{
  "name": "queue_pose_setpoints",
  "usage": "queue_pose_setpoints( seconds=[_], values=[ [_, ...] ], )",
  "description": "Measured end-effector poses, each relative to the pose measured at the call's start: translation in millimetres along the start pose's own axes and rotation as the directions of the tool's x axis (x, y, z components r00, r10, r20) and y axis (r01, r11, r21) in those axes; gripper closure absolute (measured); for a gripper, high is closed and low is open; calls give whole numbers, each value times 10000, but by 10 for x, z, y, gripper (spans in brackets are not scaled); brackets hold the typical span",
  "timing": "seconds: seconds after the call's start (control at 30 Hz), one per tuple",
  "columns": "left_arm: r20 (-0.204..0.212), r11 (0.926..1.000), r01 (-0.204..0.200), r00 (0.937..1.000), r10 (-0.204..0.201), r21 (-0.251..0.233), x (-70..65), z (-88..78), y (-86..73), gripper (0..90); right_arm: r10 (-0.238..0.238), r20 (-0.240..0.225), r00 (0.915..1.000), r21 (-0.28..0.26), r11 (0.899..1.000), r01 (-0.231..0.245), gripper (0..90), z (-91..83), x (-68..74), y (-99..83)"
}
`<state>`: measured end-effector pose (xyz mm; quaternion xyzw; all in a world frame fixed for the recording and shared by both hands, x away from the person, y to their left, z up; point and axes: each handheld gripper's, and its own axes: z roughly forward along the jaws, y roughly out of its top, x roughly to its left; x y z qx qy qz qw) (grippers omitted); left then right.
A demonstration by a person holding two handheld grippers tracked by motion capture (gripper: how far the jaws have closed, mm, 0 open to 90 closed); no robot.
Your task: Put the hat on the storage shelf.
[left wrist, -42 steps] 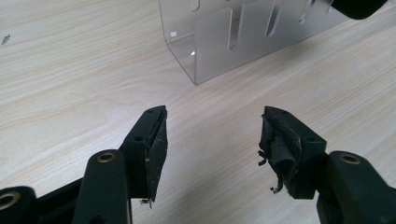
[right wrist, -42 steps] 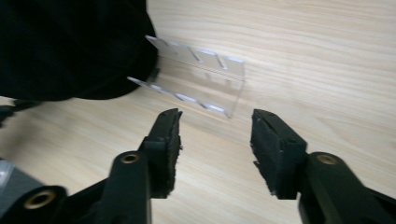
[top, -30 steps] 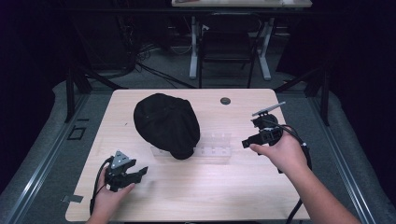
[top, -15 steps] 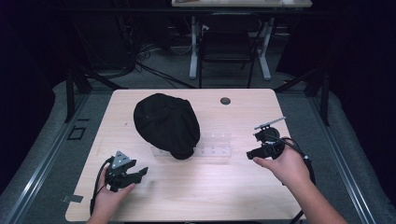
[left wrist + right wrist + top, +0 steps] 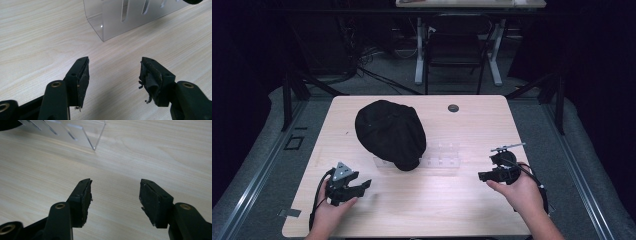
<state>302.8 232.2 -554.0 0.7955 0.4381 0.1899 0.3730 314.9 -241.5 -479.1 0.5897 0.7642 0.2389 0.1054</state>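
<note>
Cap (image 5: pixel 390 134), black and soft, sits draped over the clear rack (image 5: pixel 439 159) mid-worktop (image 5: pixel 482 125); likely light and floppy, best pinched at its brim edge. Left gripper (image 5: pixel 113 72) and right gripper (image 5: pixel 115 192) rest near, fingers apart, empty

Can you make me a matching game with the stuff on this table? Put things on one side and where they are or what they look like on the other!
Things:
1. black cap
2. clear plastic rack
3. left gripper
4. round black grommet

Descriptions:
A. see-through, with slots in it
B. near the far edge of the wooden table
C. open, by the near left corner
D. dark and rounded, sitting over one end of the rack

Pairs: 1-D, 2-A, 3-C, 4-B
</note>
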Motion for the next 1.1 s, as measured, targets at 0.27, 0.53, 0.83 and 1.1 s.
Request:
queue_pose_setpoints(
  seconds=[0.27,0.53,0.83,1.1],
  values=[
    [67,10000,48,10000,-48,-12,10,-12,8,412,162,157,9997,-575,9982,-152,423,134,-33,-219],
    [104,9999,106,9999,-105,-73,6,-6,9,408,320,344,9989,-1098,9936,-281,421,253,-70,-409],
    [419,9985,441,9982,-427,-329,16,-42,27,389,501,342,9982,-2302,9723,-409,415,322,-84,-563],
    [2255,9769,1653,9652,-1322,-1351,59,-188,213,327,409,549,9977,-2859,9580,-235,412,380,-91,-663]
  ],
)
